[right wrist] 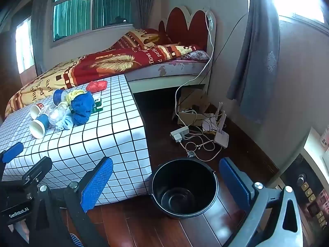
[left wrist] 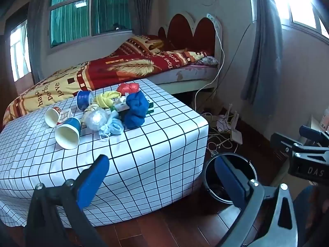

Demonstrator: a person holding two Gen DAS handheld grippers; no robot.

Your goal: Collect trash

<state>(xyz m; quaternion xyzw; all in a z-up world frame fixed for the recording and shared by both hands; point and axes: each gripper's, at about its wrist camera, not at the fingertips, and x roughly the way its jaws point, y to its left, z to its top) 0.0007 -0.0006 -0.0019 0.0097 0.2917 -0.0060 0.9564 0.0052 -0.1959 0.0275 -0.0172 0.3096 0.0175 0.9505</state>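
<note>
A pile of trash lies on the checked table (left wrist: 144,144): a blue paper cup (left wrist: 68,132) on its side, a white cup (left wrist: 52,116), another blue cup (left wrist: 83,99), a clear plastic wad (left wrist: 96,119), a blue cloth wad (left wrist: 136,109), a red bag (left wrist: 128,88), a face mask (left wrist: 112,128). The pile also shows in the right wrist view (right wrist: 80,107). A black bucket (right wrist: 184,187) stands on the floor right of the table, empty. My left gripper (left wrist: 162,177) is open and empty, in front of the table. My right gripper (right wrist: 166,181) is open and empty, above the bucket.
A bed (left wrist: 123,70) with a red and yellow quilt stands behind the table. Cables, a power strip (right wrist: 180,133) and a router (right wrist: 221,135) lie on the wooden floor by the wall. A grey curtain (right wrist: 257,61) hangs at right.
</note>
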